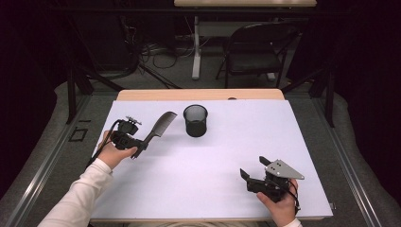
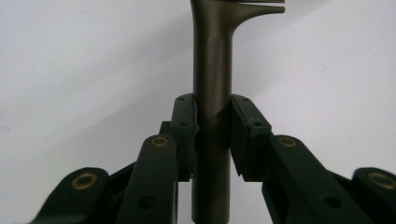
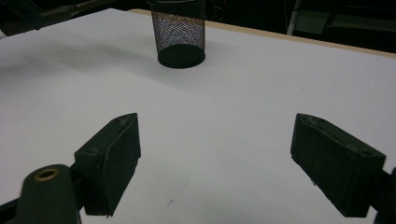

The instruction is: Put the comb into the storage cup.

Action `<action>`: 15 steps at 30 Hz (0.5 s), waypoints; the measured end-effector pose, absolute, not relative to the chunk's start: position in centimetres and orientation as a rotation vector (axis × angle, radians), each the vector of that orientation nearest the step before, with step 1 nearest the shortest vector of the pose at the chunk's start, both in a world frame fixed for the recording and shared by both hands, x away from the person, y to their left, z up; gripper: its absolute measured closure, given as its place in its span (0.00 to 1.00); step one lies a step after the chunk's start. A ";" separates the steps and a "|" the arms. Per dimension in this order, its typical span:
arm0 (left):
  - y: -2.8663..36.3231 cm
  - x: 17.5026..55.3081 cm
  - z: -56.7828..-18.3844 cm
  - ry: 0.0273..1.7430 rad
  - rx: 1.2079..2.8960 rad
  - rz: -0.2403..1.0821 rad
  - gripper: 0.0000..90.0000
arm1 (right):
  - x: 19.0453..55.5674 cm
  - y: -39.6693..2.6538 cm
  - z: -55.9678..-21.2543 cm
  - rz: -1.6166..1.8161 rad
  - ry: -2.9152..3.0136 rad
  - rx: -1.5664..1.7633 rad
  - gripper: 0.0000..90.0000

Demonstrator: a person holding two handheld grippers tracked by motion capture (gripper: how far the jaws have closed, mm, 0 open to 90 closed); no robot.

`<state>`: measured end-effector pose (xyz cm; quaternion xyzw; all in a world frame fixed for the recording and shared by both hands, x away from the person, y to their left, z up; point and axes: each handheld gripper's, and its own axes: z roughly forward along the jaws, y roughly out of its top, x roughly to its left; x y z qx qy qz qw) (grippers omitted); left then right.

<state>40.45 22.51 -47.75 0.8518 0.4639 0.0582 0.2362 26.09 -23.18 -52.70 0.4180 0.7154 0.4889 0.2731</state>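
left gripper (image 1: 140,145) fingers (image 2: 184,126) clamped on comb (image 1: 160,126) handle, held above table (image 1: 213,156) left of mesh cup (image 1: 195,120). right gripper (image 1: 253,172) fingers (image 3: 109,158) wide apart, idle. risk: narrow handle pivoting in grip, teeth catching cup rim, tipping light cup.

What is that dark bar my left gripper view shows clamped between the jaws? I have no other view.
Observer: A dark comb; the left gripper holds it by the handle, teeth end away from the hand.
Operator: Where would it go?
Observer: Probably the black mesh cup, standing upright beside the comb's teeth end on the white table cover.
Operator: Is the other gripper helping?
Observer: No. The right gripper is near the table's front edge, jaws wide apart with nothing between them.
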 end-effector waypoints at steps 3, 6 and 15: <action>22.5 40.1 -47.4 1.273 2.316 0.178 0.81 | 26.1 -23.2 -52.7 1.313 1.926 1.125 0.18; 22.5 39.8 -47.2 1.256 2.308 0.175 0.81 | 26.1 -23.2 -52.7 1.314 1.926 1.125 0.18; 22.3 39.0 -46.5 1.225 2.264 0.200 0.81 | 26.1 -23.2 -52.7 1.312 1.925 1.124 0.18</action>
